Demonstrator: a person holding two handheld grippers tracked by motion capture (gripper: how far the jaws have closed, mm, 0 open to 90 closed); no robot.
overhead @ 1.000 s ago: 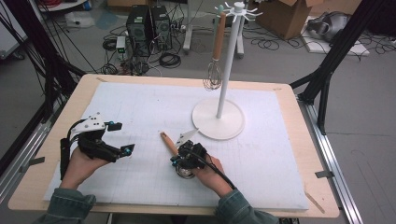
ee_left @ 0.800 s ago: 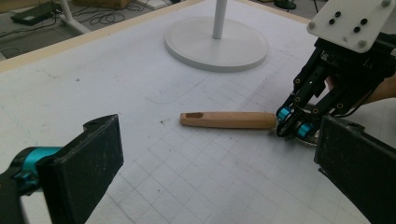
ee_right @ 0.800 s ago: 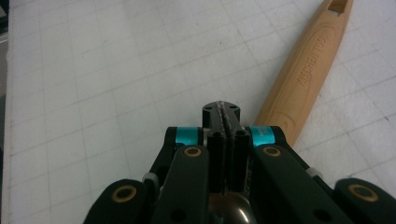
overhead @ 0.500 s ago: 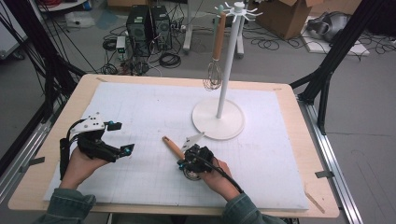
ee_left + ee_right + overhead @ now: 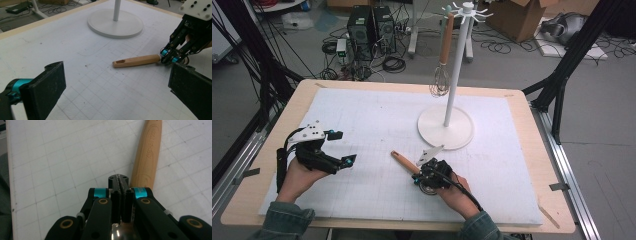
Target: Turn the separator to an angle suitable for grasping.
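Right, your right gripper (image 5: pixel 418 176) sits low on the white gridded mat (image 5: pixel 377 120), near the front edge and a little right of centre, and its jaws are pressed flat together. In the right gripper view the pads meet edge to edge with no gap, and a shiny metal part shows just beneath them, though I cannot tell whether they pinch it. The wooden handle (image 5: pixel 404 162) lies flat on the mat, just beside the jaw tips, running away to the far left with its hanging slot at the far end. From the left gripper view you can see that handle (image 5: pixel 136 61) lying with its near end right at your right gripper (image 5: pixel 169 57).

Your left gripper (image 5: pixel 341 147) is well apart from all this, over the left side of the mat, jaws spread wide with nothing between them.

Farther back, right of centre, the white stand (image 5: pixel 446 126) rests on its round base, and a whisk (image 5: pixel 440 82) with a wooden grip hangs from one of its top hooks
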